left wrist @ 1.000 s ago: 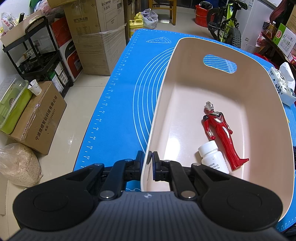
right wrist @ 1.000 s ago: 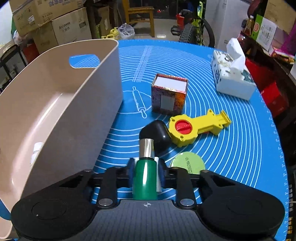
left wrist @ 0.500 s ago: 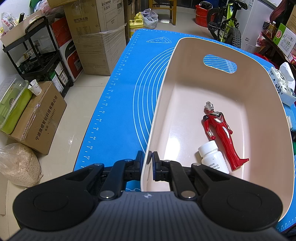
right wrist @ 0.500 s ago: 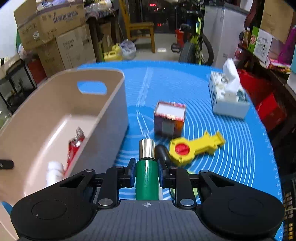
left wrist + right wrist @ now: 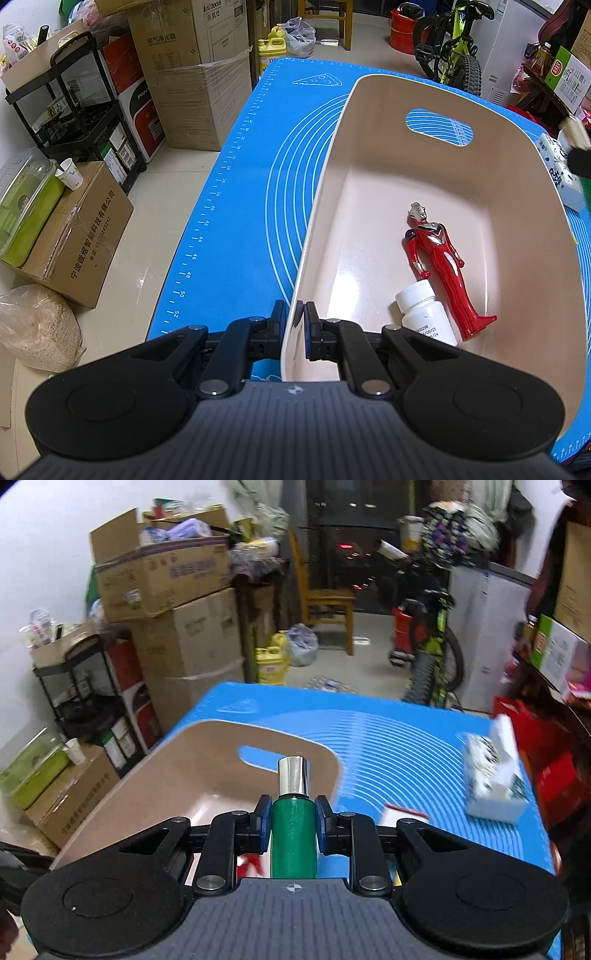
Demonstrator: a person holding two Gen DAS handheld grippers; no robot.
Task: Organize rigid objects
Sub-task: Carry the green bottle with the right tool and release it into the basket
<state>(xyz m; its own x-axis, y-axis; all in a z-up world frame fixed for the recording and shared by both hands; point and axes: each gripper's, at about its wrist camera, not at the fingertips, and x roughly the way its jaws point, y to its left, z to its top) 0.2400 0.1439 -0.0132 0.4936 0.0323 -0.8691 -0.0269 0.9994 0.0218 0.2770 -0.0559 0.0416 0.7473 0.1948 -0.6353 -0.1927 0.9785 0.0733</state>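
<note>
Transport step. Left gripper (image 5: 294, 328) clamped on near rim of beige plastic bin (image 5: 325, 177), steadying it at blue mat's (image 5: 236, 206) left edge. Right gripper (image 5: 291, 825) closed around green metal bottle with silver cap (image 5: 293, 830), hovering above bin. Next: lower inside beside red toy figure (image 5: 441, 266) and white pill bottle (image 5: 424, 314), then release.

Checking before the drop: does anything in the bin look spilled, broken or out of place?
Nothing stands out. In the bin the red figure and the white bottle lie side by side, bottle capped, with no spill or visible damage.
</note>
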